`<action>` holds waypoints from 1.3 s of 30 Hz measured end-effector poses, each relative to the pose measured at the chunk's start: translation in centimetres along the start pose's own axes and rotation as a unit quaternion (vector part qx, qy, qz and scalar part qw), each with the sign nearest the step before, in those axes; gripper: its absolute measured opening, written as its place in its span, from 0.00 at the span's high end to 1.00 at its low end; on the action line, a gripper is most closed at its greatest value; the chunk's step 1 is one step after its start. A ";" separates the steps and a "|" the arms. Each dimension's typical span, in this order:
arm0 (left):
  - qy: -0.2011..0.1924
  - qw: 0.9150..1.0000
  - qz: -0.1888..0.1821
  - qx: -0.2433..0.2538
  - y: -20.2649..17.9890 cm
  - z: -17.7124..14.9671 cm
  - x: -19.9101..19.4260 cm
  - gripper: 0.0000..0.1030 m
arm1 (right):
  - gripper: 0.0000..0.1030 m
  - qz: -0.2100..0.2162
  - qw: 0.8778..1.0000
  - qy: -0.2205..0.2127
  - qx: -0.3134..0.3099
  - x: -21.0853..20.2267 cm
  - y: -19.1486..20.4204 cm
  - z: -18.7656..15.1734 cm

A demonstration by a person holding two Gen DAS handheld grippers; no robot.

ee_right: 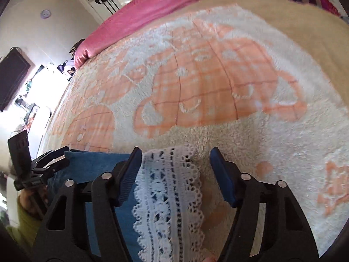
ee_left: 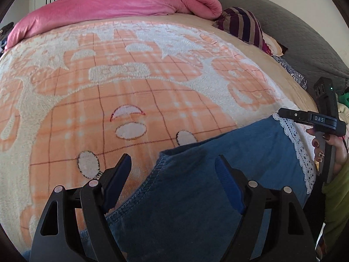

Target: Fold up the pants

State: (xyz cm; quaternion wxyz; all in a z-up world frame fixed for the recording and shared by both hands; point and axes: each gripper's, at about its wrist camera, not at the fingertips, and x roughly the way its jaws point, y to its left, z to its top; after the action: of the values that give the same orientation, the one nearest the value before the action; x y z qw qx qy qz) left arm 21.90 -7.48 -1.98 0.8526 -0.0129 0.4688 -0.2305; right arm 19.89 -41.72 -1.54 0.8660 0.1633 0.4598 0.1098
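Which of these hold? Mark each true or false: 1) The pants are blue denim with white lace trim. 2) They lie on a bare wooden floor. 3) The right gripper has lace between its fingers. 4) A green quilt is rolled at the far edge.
1) True: the pants are blue with lace trim.
2) False: they lie on an orange and cream blanket.
3) True: the lace sits between the right gripper's fingers, not yet clamped.
4) False: the rolled quilt is pink.

The blue denim pants, trimmed with white lace along one edge, are lying spread flat on the peach-and-cream patterned blanket covering the bed.
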 end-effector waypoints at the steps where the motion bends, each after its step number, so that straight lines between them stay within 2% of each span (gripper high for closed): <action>1: 0.003 1.000 -0.003 -0.003 0.3 -0.2 0.5 0.24 | 0.52 -0.004 1.000 0.000 -0.010 0.3 0.1 -0.3; 3: 0.005 1.000 -0.010 -0.007 0.7 -0.3 1.1 0.24 | 0.56 -0.008 1.000 -0.008 -0.027 0.4 0.4 -0.7; 5: -0.003 1.000 -0.018 -0.011 1.0 -0.2 1.3 0.25 | 0.69 0.004 0.999 -0.011 -0.033 0.3 0.6 -1.0; 7: -0.009 0.999 -0.032 -0.016 1.0 -0.1 1.5 0.28 | 0.70 0.001 0.999 -0.016 -0.047 0.2 1.0 -1.3; 8: -0.010 0.999 -0.043 -0.019 1.0 -0.2 1.5 0.46 | 0.74 0.000 0.998 -0.017 -0.057 0.2 1.3 -1.6; 9: -0.007 0.998 -0.056 -0.020 0.9 -0.2 1.6 0.57 | 0.76 0.003 0.998 -0.021 -0.063 0.0 1.4 -1.7; 10: -0.005 0.998 -0.066 -0.022 0.8 -0.2 1.8 0.74 | 0.80 0.006 0.998 -0.023 -0.064 -0.1 1.5 -1.9; 14: -0.008 0.998 -0.069 -0.010 0.2 -0.5 1.7 0.92 | 0.86 0.002 0.994 -0.056 -0.093 -1.5 2.5 -2.4; 18: -0.051 0.997 -0.056 0.013 -0.6 0.2 -0.4 0.94 | 0.87 -0.015 0.986 -0.095 -0.137 -3.3 4.1 -1.5; 20: -0.062 0.997 -0.042 0.027 -1.2 1.2 -1.0 0.94 | 0.87 -0.024 0.983 -0.099 -0.150 -3.4 4.6 -0.4; 23: -0.059 0.997 -0.025 0.032 -1.4 2.6 -0.6 0.94 | 0.87 -0.049 0.981 -0.091 -0.166 -2.3 4.9 1.5; 27: -0.029 0.999 0.013 0.040 -1.2 3.4 2.6 0.94 | 0.83 -0.089 0.980 -0.042 -0.171 1.7 4.0 3.0; 28: -0.015 0.999 0.016 0.036 -0.9 3.0 3.8 0.92 | 0.78 -0.103 0.981 -0.027 -0.165 2.9 3.4 3.0; 30: -0.020 0.999 0.013 0.023 -0.2 2.4 4.5 0.88 | 0.71 -0.106 0.981 -0.032 -0.157 3.3 2.6 2.8; 31: -0.023 1.000 0.009 0.020 0.0 2.4 4.3 0.87 | 0.61 -0.107 0.982 -0.042 -0.149 2.7 2.2 2.7; 32: -0.026 1.000 0.006 0.014 0.2 2.5 4.1 0.82 | 0.43 -0.115 0.982 -0.059 -0.138 1.9 1.9 2.6; 33: -0.033 0.999 0.010 0.009 0.4 2.5 3.9 0.79 | 0.39 -0.126 0.980 -0.082 -0.128 0.8 1.6 2.4; 35: -0.049 0.999 0.022 0.003 0.5 2.2 2.5 0.62 | 0.38 -0.125 0.979 -0.122 -0.109 -2.0 0.9 1.6; 39: -0.087 0.996 0.005 -0.018 0.8 0.4 -1.4 0.53 | 0.35 -0.079 0.984 -0.146 -0.066 -6.5 -0.2 -1.4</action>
State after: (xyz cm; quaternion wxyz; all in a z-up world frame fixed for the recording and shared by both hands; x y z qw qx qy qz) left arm 21.89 -6.29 -0.79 0.8907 -0.0460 0.3971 -0.2162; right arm 15.13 -43.81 2.56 0.9387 0.0828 0.3314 0.0458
